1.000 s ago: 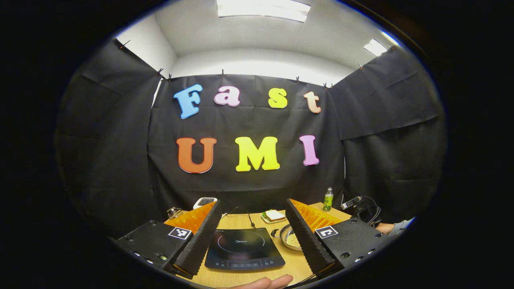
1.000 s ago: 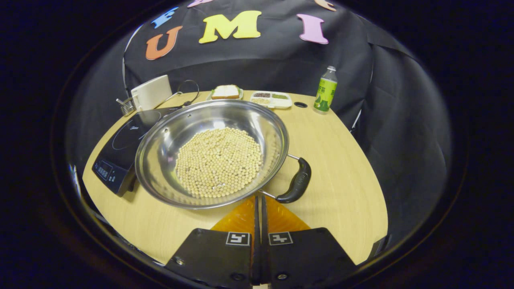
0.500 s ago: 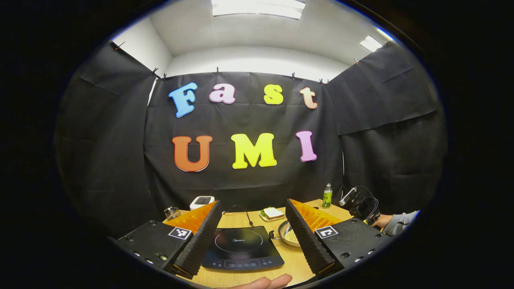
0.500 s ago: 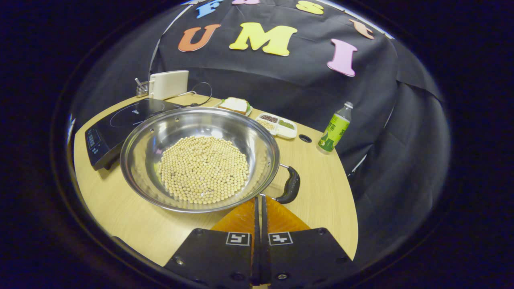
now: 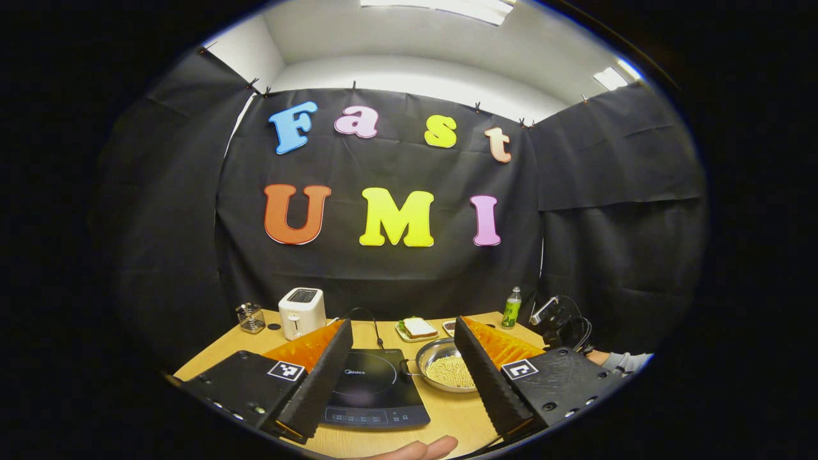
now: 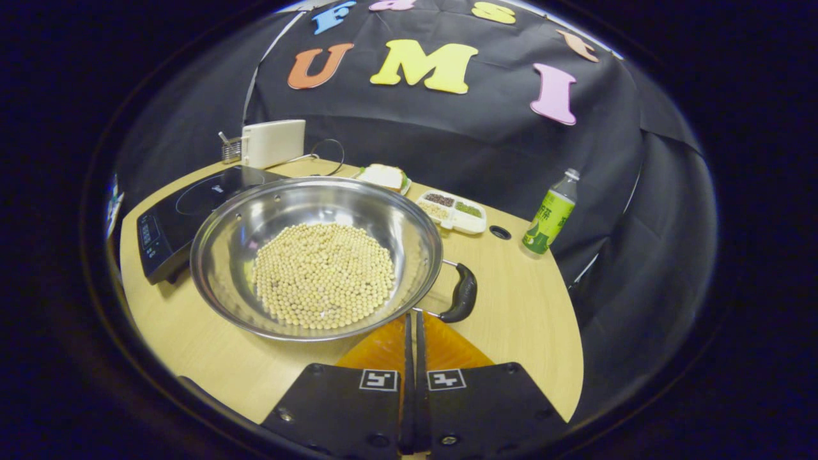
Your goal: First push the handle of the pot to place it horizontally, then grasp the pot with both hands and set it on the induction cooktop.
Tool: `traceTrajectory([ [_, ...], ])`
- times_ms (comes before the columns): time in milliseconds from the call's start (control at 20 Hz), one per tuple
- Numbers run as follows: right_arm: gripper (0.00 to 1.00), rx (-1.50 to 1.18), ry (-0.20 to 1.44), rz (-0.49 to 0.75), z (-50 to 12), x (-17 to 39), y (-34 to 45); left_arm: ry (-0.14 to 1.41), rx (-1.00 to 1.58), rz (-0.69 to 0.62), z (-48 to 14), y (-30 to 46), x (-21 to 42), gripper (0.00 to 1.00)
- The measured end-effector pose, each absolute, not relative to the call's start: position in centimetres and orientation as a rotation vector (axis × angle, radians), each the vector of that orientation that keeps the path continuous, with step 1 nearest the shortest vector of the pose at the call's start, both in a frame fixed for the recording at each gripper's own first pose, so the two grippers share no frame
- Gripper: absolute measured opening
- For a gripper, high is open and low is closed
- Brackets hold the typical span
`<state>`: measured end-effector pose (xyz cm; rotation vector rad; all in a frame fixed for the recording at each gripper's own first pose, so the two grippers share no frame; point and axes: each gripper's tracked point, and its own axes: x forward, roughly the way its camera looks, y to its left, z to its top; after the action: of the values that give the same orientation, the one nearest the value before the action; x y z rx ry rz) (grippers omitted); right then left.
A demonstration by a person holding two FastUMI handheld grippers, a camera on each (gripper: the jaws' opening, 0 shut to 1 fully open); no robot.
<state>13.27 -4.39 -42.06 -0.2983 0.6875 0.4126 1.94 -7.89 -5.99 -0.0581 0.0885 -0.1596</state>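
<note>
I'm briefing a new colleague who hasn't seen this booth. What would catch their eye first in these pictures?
First, the big steel pot, heaped with pale beans, sitting on the wooden table just ahead of the shut right claw, its black handle to the claw's right. Next, the black induction cooktop touching the pot's far left, seen between the open left claw's fingers. A green bottle stands at the table's far right edge.

pot [image 6: 316, 255] right of cooktop [image 6: 185, 214], on table [image 6: 511, 332]

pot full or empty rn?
Partly full: the pot holds a layer of pale beans over its bottom, bare steel walls above them.
</note>
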Motion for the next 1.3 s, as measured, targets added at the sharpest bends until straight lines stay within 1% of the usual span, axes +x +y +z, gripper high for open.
traceTrajectory([
  [200,0.04,-0.290,0.668,0.406,-42.0,13.3,-4.6,0.141,-0.023,-0.141,-8.7,-8.0,4.3,0.95],
  [350,0.05,-0.273,0.653,0.394,-41.1,12.8,-4.7,0.179,-0.037,-0.154,-10.8,-9.0,6.3,0.95],
  [550,0.08,-0.267,0.594,0.384,-39.0,12.4,-5.1,0.276,-0.063,-0.157,-14.7,-10.2,9.0,0.95],
  [600,0.14,-0.254,0.578,0.377,-38.7,12.6,-5.2,0.299,-0.061,-0.162,-15.6,-10.6,9.7,0.95],
  [650,0.27,-0.244,0.566,0.354,-38.2,12.8,-5.6,0.325,-0.056,-0.166,-16.7,-11.0,10.4,0.95],
  [700,0.29,-0.234,0.559,0.341,-37.7,12.9,-5.9,0.349,-0.050,-0.169,-17.6,-11.3,11.0,0.95],
  [750,0.41,-0.234,0.561,0.322,-37.6,13.0,-6.1,0.372,-0.049,-0.170,-18.7,-11.6,11.5,0.95],
  [800,0.58,-0.240,0.567,0.305,-37.6,13.2,-6.5,0.394,-0.050,-0.173,-19.6,-11.9,12.2,0.96],
  [850,0.62,-0.242,0.580,0.292,-37.8,13.3,-6.7,0.416,-0.048,-0.176,-20.5,-12.3,12.8,0.95],
  [900,0.79,-0.233,0.598,0.290,-38.1,13.5,-6.4,0.434,-0.042,-0.179,-21.3,-12.6,13.5,0.95],
  [950,0.84,-0.218,0.615,0.294,-38.1,13.5,-6.2,0.456,-0.036,-0.178,-22.4,-12.9,14.3,0.96],
  [1000,0.81,-0.204,0.621,0.301,-38.1,13.8,-5.8,0.483,-0.031,-0.175,-23.4,-13.1,15.1,0.96],
  [1100,0.81,-0.157,0.606,0.322,-37.3,14.8,-5.0,0.540,-0.024,-0.173,-25.5,-13.5,16.7,0.96],
  [1150,0.81,-0.141,0.614,0.308,-37.2,15.5,-5.1,0.567,-0.023,-0.170,-26.7,-13.5,17.5,0.96],
  [1200,0.89,-0.122,0.618,0.300,-37.3,16.2,-5.1,0.593,-0.027,-0.165,-27.9,-13.6,18.2,0.95],
  [1250,0.94,-0.105,0.633,0.292,-37.5,16.9,-4.9,0.620,-0.033,-0.160,-28.9,-13.8,18.9,0.96],
  [1300,0.96,-0.092,0.651,0.282,-38.1,17.4,-4.8,0.644,-0.038,-0.157,-29.9,-14.0,19.6,0.96],
])
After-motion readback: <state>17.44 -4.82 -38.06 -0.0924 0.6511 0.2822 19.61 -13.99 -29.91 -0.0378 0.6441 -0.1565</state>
